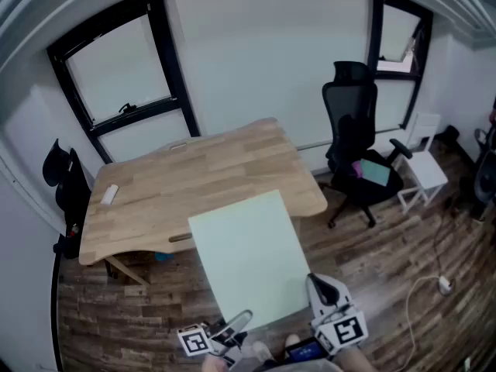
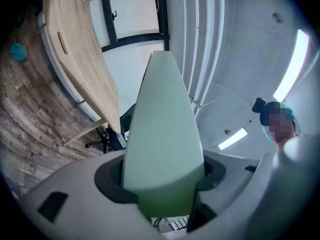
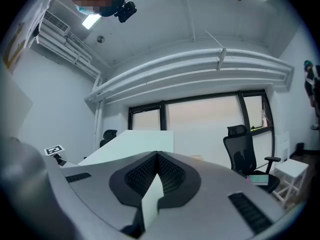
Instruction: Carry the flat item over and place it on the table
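Pale-green flat board (image 1: 249,258), far edge toward the wooden table (image 1: 155,200); left gripper (image 1: 239,319) and right gripper (image 1: 316,284) each clamp its near edge.

Wooden table (image 1: 194,178), small white object (image 1: 109,194) atop

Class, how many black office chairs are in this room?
2. One black office chair stands to the right of the wooden table; a second chair stands at the table's left end. Others may be hidden beyond the frame.
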`<act>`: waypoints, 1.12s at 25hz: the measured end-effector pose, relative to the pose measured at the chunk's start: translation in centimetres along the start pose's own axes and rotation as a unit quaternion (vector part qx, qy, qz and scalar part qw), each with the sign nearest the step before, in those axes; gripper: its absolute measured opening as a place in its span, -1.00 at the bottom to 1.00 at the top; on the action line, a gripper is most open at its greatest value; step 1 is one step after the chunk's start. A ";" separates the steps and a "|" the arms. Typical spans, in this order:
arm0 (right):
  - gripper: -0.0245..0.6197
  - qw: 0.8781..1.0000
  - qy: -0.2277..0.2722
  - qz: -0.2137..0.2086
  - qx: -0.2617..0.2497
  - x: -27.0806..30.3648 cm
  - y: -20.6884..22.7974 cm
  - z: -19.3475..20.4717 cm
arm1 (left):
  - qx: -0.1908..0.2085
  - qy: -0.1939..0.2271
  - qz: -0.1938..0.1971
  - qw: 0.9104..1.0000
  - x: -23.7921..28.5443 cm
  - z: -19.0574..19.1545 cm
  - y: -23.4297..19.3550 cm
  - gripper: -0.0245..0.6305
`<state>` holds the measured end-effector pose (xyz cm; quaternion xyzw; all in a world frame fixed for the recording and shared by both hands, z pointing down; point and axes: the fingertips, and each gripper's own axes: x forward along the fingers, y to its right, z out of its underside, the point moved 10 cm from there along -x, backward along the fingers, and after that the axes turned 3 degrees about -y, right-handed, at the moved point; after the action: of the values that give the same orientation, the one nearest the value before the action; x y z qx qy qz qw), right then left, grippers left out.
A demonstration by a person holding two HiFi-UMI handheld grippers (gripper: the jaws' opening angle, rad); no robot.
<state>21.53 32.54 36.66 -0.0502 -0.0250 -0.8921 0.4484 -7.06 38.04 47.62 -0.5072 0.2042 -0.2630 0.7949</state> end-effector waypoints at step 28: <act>-0.95 1.000 -0.007 0.001 -0.004 1.3 4.8 0.4 | -0.012 0.016 -0.003 1.000 4.6 -1.0 0.2 -0.08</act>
<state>24.69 28.68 37.15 -0.0583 -0.0242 -0.8916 0.4484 -4.01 34.55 46.78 -0.5132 0.2183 -0.2712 0.7845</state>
